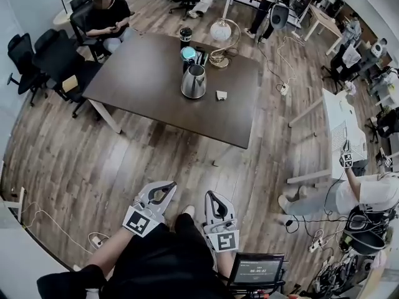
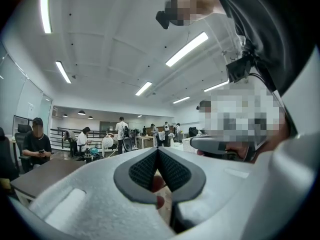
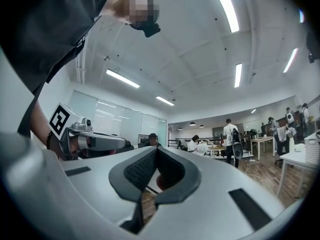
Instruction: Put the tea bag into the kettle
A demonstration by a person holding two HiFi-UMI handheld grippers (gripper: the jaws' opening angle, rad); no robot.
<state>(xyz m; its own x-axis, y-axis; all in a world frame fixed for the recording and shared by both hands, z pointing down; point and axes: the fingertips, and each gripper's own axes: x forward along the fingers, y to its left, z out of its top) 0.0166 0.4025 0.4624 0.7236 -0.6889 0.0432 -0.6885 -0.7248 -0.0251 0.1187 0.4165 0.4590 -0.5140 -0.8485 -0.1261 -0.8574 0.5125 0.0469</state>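
1. Two grippers appear at the bottom of the head view, over the wooden floor (image 1: 156,161) and well apart from the near edge of the tabletop (image 1: 143,80).
2. Left gripper (image 1: 173,184): its jaws are closed, tips meeting. The left gripper view (image 2: 158,150) shows only floor through the gap behind the tips, and nothing is held.
3. Right gripper (image 1: 209,193): its jaws are likewise closed tip to tip and empty, as the right gripper view (image 3: 156,149) confirms.
4. Kettle (image 1: 194,81): a steel body standing upright near the middle of the tabletop, somewhat toward the right edge.
5. Tea bag (image 1: 221,95): a small pale packet lying flat on the tabletop, just beside the kettle on the side of the right edge, not touching it and outside it.
6. Blue-lidded container (image 1: 188,53): it stands directly behind the kettle, toward the far edge.
7. Black cup (image 1: 186,35): it stands at the far edge.
8. Lamp (image 1: 221,30): a white globe on a curved brass stand, near the far right corner.
9. Seated person (image 1: 107,17): this person is on a chair beyond the far left corner.
10. Office chairs (image 1: 56,58): dark chairs stand along the left edge.
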